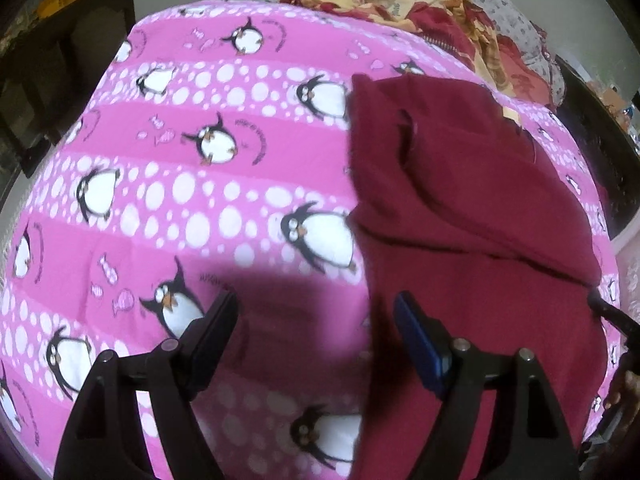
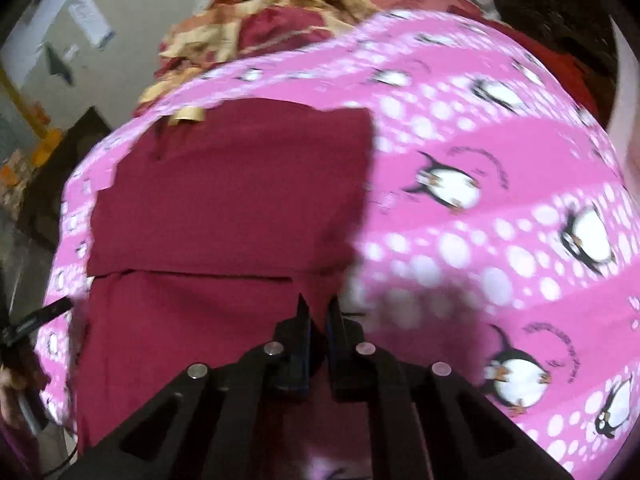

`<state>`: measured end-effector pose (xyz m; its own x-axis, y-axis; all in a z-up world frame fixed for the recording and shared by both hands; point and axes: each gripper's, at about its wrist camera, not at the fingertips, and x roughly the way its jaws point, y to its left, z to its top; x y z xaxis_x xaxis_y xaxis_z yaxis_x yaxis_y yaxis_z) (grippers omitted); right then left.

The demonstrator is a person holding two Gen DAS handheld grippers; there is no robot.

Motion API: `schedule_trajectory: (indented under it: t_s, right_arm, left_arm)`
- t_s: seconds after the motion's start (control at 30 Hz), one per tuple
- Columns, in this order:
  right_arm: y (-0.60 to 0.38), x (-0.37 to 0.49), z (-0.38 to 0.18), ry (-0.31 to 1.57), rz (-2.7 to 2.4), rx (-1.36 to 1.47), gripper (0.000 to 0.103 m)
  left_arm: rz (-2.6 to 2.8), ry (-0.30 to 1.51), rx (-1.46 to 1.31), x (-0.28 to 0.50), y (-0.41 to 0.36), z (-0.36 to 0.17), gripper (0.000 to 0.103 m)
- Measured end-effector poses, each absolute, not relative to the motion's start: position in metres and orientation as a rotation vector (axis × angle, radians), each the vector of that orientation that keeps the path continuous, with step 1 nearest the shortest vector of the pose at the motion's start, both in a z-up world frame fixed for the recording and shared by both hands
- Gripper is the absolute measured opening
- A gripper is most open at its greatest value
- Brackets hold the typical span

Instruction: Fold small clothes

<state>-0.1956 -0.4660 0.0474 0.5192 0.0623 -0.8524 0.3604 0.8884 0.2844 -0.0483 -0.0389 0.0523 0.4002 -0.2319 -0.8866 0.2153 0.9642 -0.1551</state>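
Note:
A maroon garment (image 1: 472,208) lies on a pink penguin-print bedsheet (image 1: 200,184), its far part folded over the near part. My left gripper (image 1: 316,320) is open and empty, hovering at the garment's left edge, its right finger over the cloth. In the right wrist view the garment (image 2: 232,200) fills the left centre. My right gripper (image 2: 318,312) is nearly shut, with maroon cloth between its fingers at the garment's near right edge. The right gripper's tip (image 1: 608,312) shows at the far right of the left wrist view.
A red and yellow floral blanket (image 1: 420,12) is heaped at the far end of the bed, also in the right wrist view (image 2: 260,28). Dark furniture (image 1: 60,80) stands left of the bed. The bedsheet (image 2: 500,208) stretches right of the garment.

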Motion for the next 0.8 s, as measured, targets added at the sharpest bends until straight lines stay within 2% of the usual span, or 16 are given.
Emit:
schedule_trajectory:
  t_s: [0.17,0.23,0.3,0.37,0.8]
  right_arm:
    - [-0.456,-0.192,0.05,1.04,-0.18,0.424,0.006]
    - [-0.458,-0.195,0.054,1.054,-0.173,0.454,0.015]
    - [-0.459,-0.204,0.06,1.052,-0.169,0.491,0.045]
    - [-0.458,-0.217,0.064,1.039,-0.132,0.542,0.054]
    - [-0.424,-0.286,0.066,1.147,0.059,0.585,0.057]
  left_arm:
    - [-0.298,1.139,0.006,-0.058,-0.045,0.048,0.079]
    - [-0.304,1.137,0.021,-0.064,-0.047,0.048,0.079]
    - [-0.312,1.136,0.03,-0.069,-0.049,0.049,0.079]
    - [-0.322,1.136,0.025,-0.076,-0.049,0.05,0.079]
    - [-0.342,1.136,0.069,-0.127,-0.042,0.058,0.079]
